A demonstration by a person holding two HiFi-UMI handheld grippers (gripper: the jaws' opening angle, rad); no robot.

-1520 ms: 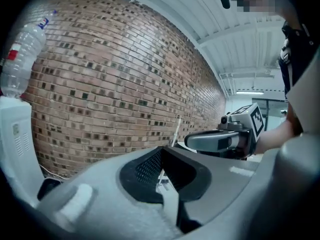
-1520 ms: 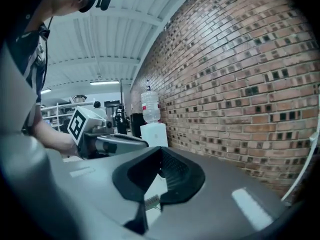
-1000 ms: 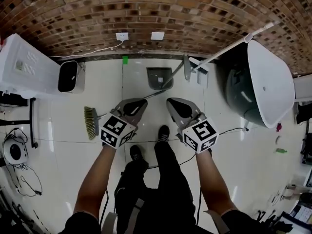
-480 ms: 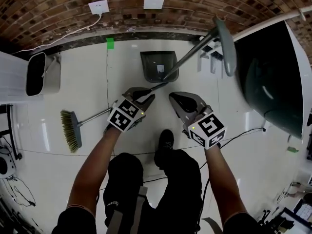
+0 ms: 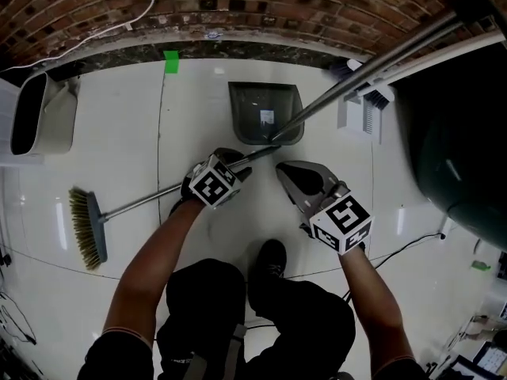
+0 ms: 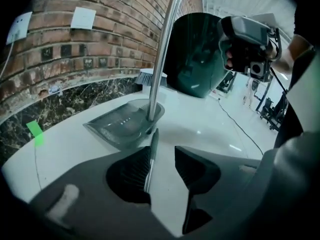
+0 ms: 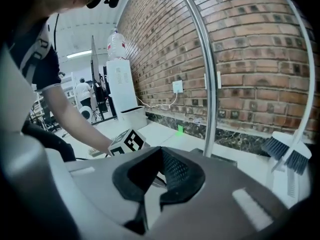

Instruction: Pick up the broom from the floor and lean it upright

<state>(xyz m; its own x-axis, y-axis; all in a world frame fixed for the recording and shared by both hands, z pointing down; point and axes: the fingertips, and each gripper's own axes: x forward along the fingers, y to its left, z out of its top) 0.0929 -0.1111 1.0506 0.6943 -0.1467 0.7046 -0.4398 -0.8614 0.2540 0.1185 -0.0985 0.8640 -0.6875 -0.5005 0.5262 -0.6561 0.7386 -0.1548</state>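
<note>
The broom lies flat on the white floor, its bristle head (image 5: 85, 228) at the left and its thin metal handle (image 5: 150, 200) running right towards the dustpan (image 5: 265, 113). My left gripper (image 5: 236, 163) is low over the handle's far end. Its jaws are opening, and the handle (image 6: 151, 151) lies between them, close along the left jaw, with no pad pressing on it. My right gripper (image 5: 305, 182) hangs to the right of the handle, shut and empty. In the right gripper view its jaws (image 7: 159, 181) meet at the tips.
The dustpan's long pole (image 5: 364, 74) slants up to the right. A brick wall (image 5: 333, 14) runs along the far side. A white bin (image 5: 40, 121) stands at the left, a big dark tub (image 5: 467, 165) at the right. My shoe (image 5: 269, 258) and a cable (image 5: 404, 248) are near.
Both grippers have dropped towards the floor. The left one has gone from shut to open and now straddles the broom handle. The broom has not moved.
</note>
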